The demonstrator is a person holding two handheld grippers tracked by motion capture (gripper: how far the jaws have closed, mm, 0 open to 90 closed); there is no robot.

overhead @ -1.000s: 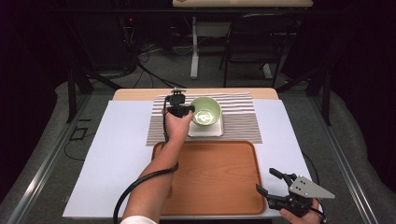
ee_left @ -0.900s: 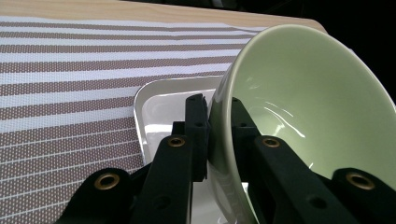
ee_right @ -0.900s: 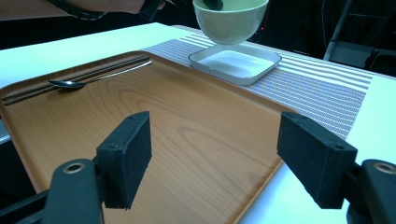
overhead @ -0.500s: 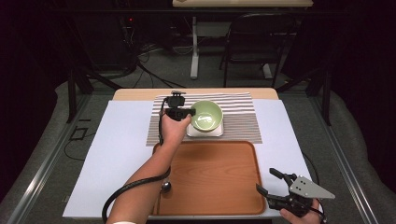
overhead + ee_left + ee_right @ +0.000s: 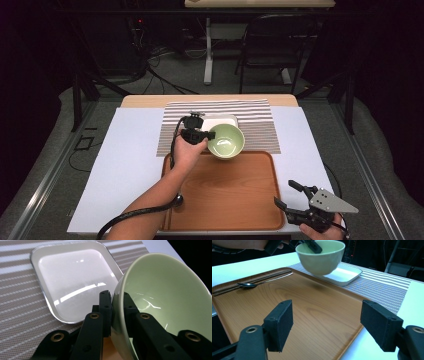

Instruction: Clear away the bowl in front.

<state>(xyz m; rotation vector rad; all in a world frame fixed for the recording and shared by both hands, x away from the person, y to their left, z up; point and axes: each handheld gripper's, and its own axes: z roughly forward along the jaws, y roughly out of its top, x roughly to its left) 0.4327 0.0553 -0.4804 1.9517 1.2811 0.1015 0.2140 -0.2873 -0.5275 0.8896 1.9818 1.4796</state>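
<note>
A pale green bowl (image 5: 226, 141) hangs tilted in the air over the far edge of the wooden tray (image 5: 225, 195). My left gripper (image 5: 210, 135) is shut on its rim, one jaw inside the bowl (image 5: 170, 297) and one outside. Just beyond it, the white square plate (image 5: 220, 120) lies bare on the striped mat (image 5: 260, 122). My right gripper (image 5: 285, 193) stands open at the tray's near right corner with nothing between its pads (image 5: 282, 320). In the right gripper view the bowl (image 5: 322, 257) floats above the tray's (image 5: 312, 307) far rim.
A spoon (image 5: 249, 285) and dark chopsticks (image 5: 254, 280) lie along the tray's left side. The mat and tray rest on a white sheet (image 5: 130, 160) covering the table. A chair and table legs stand in the dark beyond.
The left hand has lifted the bowl off the white plate and carried it toward the person, to the tray's far edge. The right gripper has stayed put.
</note>
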